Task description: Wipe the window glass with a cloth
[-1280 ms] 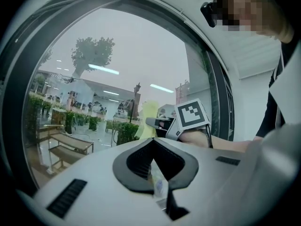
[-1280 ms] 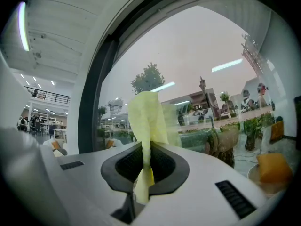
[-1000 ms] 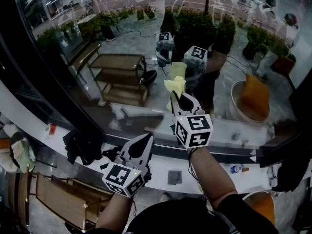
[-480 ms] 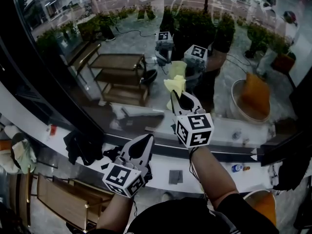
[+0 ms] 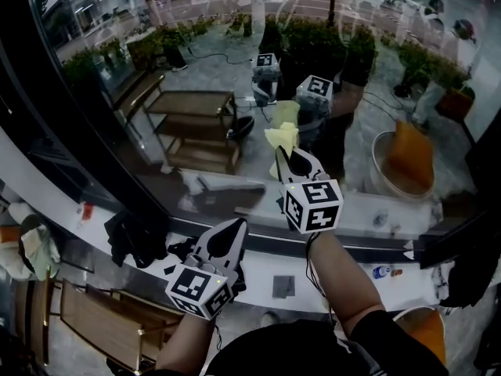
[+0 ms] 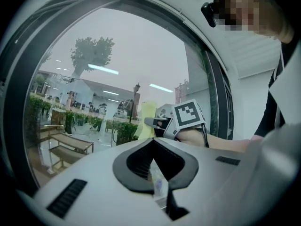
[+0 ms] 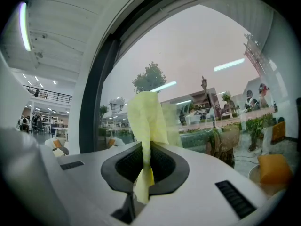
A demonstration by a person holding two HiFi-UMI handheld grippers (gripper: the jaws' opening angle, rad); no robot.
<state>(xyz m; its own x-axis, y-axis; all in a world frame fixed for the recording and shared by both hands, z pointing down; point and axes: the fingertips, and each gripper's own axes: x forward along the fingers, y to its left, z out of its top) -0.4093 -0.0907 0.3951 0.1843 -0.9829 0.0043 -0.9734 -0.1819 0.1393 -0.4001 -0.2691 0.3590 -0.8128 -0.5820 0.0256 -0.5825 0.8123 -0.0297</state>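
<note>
Big glass (image 5: 156, 69) pane fills the head view. Right arm's stretched forward and up, right gripper (image 5: 288, 157) clamped on the yellow cloth (image 5: 282, 137), whose top meets its own reflection mid-pane. Left arm's bent, left gripper (image 5: 233, 227) low by the sill (image 5: 360, 210), jaws pinched together. Only its own view catches a tiny pale scrap at the seam, can't tell what it is.
</note>
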